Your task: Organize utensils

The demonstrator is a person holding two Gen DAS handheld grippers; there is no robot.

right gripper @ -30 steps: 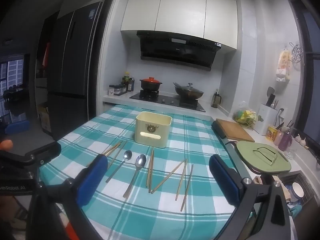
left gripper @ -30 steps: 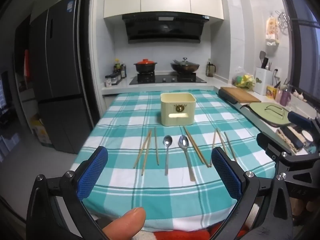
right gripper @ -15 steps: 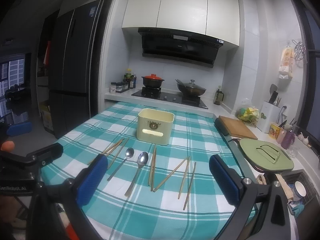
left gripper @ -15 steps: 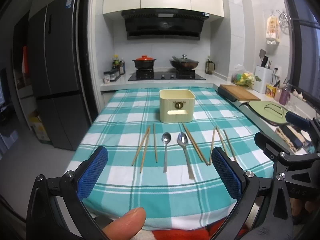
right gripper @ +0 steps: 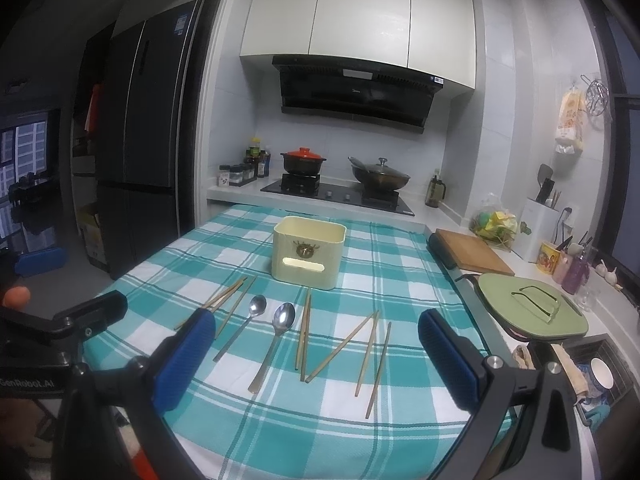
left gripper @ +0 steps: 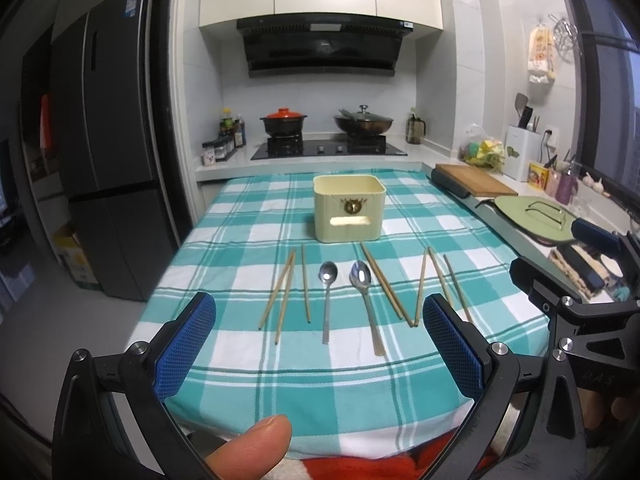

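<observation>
Over the last second both views have drawn back and risen slightly: the utensils sit a little farther up the frame and more of the near desk edge shows, while nothing on the cloth has shifted. That suggests the task has not begun; no utensil has been lifted and the box (left gripper: 349, 208) stands with nothing visible in it. The left hand-held gripper (left gripper: 318, 350) is wide apart and holds nothing, hovering over the near edge of the desk (left gripper: 248, 392). Ahead of it, between its pads, lie the small spoon (left gripper: 327, 300) and, just right of that, the large spoon (left gripper: 366, 304); three chopsticks (left gripper: 286, 292) lie ahead toward its left pad, and more chopsticks (left gripper: 418, 288) ahead toward its right pad. The box stands beyond them all, straight ahead. The right hand-held gripper (right gripper: 310, 358) is likewise wide apart and empty; from it the spoons lie ahead and left of centre, the right-hand chopsticks straight ahead, the box farther on. Neither touches anything.
</observation>
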